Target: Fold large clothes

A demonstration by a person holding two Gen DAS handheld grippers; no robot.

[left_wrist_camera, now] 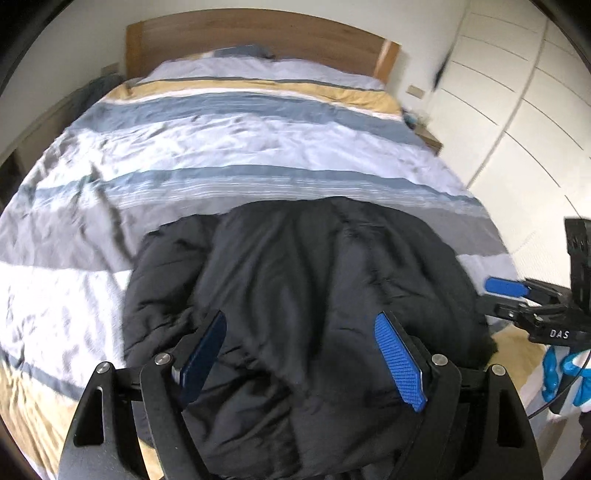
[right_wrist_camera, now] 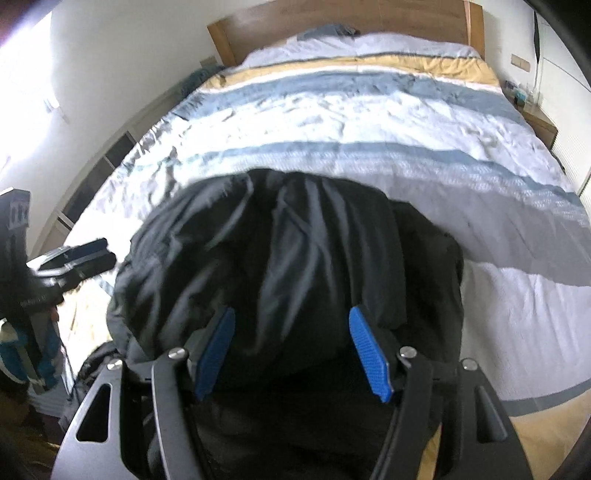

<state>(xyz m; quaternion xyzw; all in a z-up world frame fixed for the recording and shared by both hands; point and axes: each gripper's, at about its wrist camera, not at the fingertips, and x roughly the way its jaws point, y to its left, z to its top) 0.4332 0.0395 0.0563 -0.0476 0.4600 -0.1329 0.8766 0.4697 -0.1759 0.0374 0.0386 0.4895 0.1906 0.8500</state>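
A black padded jacket (left_wrist_camera: 295,280) lies bunched on the near end of the bed; it also shows in the right wrist view (right_wrist_camera: 295,251). My left gripper (left_wrist_camera: 301,354) is open, its blue pads spread wide just above the jacket's near part. My right gripper (right_wrist_camera: 291,350) is open too, hovering over the jacket's near edge with fabric between and below the pads, not clamped. The right gripper also shows at the right edge of the left wrist view (left_wrist_camera: 517,295). The left gripper shows at the left edge of the right wrist view (right_wrist_camera: 74,254).
The bed has a striped white, blue, grey and yellow duvet (left_wrist_camera: 240,140) and a wooden headboard (left_wrist_camera: 258,33). White wardrobe doors (left_wrist_camera: 517,110) stand on the right. A nightstand (right_wrist_camera: 539,122) sits by the headboard. A low shelf (right_wrist_camera: 99,177) runs along the left wall.
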